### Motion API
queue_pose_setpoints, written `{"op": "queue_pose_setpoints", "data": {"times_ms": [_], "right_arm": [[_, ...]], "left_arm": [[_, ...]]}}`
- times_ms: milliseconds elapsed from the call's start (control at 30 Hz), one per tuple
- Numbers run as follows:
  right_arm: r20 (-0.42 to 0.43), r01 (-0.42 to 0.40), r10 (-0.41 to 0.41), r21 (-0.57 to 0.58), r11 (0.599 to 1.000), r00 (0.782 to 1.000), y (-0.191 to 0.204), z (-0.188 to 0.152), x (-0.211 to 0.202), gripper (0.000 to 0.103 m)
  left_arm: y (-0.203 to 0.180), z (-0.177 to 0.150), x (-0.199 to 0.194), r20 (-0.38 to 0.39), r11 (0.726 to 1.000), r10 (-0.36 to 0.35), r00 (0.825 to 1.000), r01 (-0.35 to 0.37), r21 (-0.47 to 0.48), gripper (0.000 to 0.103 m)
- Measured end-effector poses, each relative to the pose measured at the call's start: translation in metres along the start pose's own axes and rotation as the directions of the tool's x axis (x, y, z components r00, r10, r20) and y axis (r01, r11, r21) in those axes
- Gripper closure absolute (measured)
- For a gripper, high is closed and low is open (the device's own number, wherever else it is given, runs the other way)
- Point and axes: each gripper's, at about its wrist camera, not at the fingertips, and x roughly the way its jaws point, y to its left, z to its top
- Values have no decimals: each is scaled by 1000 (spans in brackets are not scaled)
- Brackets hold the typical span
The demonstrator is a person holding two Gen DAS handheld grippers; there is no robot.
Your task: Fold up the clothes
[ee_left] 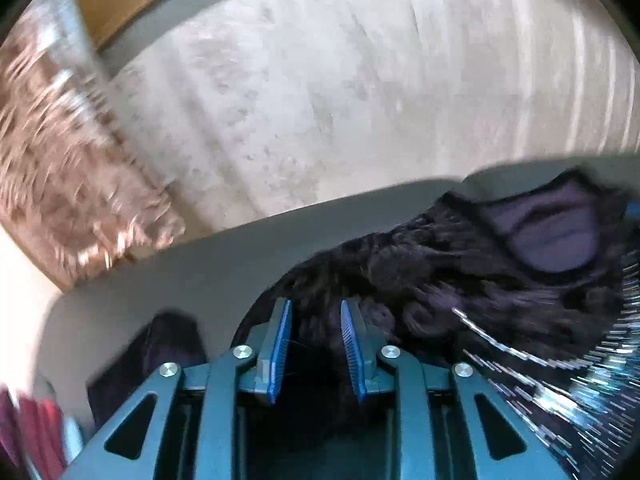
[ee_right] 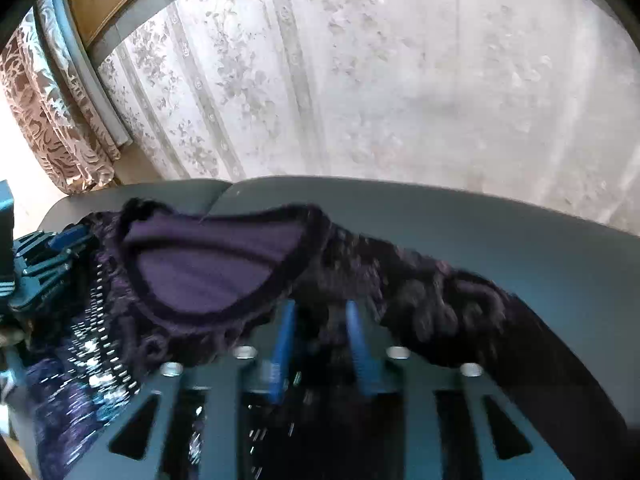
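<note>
My left gripper (ee_left: 316, 312) points level over the grey table (ee_left: 160, 280), its blue pads parted around dark cloth; blur keeps me from telling whether they pinch it. My right gripper (ee_right: 320, 312) is also level, pads apart with fabric between, grip unclear. The purple sequinned garment (ee_right: 208, 268) lies bunched on the table between both grippers. Beyond hangs a pale curtain (ee_right: 360, 80).

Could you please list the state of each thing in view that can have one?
Purple garment: crumpled on the table, neckline open, not folded yet.
Left gripper: fingers apart, at the garment's edge; grip unclear.
Right gripper: fingers apart, fabric around them; grip unclear.
Curtain: hanging gathered beside the wall.
</note>
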Motion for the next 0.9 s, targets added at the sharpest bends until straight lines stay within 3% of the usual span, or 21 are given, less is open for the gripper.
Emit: {"op": "queue_pose_setpoints", "data": {"times_ms": [100,133,267,333,433,567,600,767,833,900], "right_arm": [[45,-68,67,28,997,997,-14,-24,-20,51],[55,-108,105,56,993,993,-19,-36,-38,42],[61,-193,186,140,971,981,-29,-103,-98,34],[58,-215,208,182,960,976,-32,-139,-123,32],[65,-265,257,285,921,964,-33,-190,-139,20],[93,-344,336,389,854,937,-26,-244,-147,19],[94,-358,351,396,846,932,-20,-251,-147,19],[135,-417,396,384,824,908,5,-280,-152,15],[166,-437,405,385,813,899,8,-285,-155,10],[194,-449,405,389,805,894,10,-288,-155,6]], "left_arm": [[12,-50,-47,-11,983,-159,987,157,-94,72],[16,-66,-63,-12,970,-211,977,208,-126,70],[31,-135,-124,-1,889,-400,917,387,-245,62],[27,-163,-139,-8,872,-426,905,408,-272,57],[16,-193,-156,-17,848,-461,887,435,-303,53],[1,-233,-178,-27,813,-508,861,469,-344,50],[-2,-239,-182,-28,814,-506,862,466,-346,50],[-26,-237,-187,-40,887,-381,924,353,-298,45],[-38,-236,-189,-55,909,-339,939,311,-279,45],[-51,-232,-187,-76,932,-307,949,283,-225,57]]}}
